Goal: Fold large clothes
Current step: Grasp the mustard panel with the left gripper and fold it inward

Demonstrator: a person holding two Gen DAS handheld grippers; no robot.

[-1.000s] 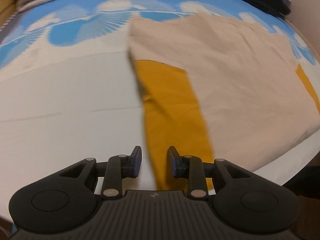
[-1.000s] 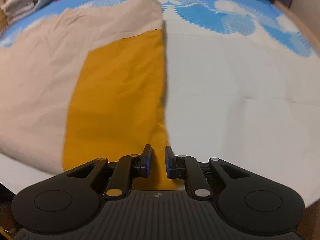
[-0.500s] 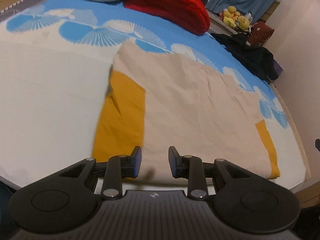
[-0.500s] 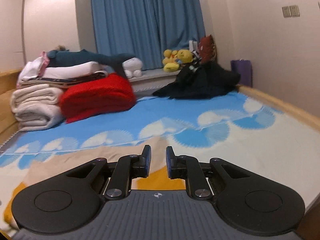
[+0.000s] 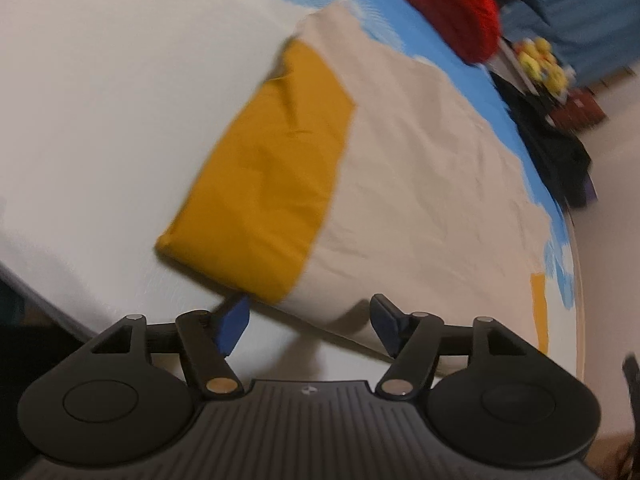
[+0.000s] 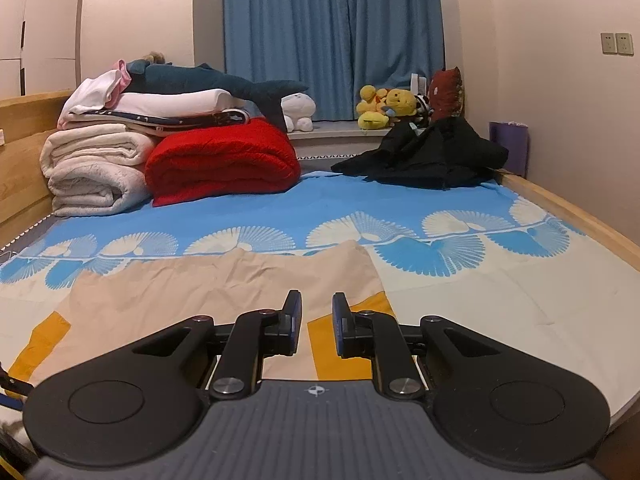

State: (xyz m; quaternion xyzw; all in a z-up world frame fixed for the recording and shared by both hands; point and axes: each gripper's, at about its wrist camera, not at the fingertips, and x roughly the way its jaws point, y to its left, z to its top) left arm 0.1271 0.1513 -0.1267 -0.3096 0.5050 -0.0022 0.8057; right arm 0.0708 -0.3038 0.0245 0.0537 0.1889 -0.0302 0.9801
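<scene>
While the beige-and-mustard cloth (image 5: 420, 168) lies flat on the bed (image 5: 100, 100) | your left gripper (image 5: 310, 326) has just been opening, empty | your right gripper (image 6: 316, 326) hovers slightly parted, empty.

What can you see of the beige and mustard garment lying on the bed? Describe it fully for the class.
The beige and mustard garment is a large, thin woven cloth lying flat and lightly creased on the blue and white bedsheet. It is mostly beige, with a mustard panel at each end. One mustard end is folded over into a soft rounded corner near the bed's front edge. Neither gripper touches it.
</scene>
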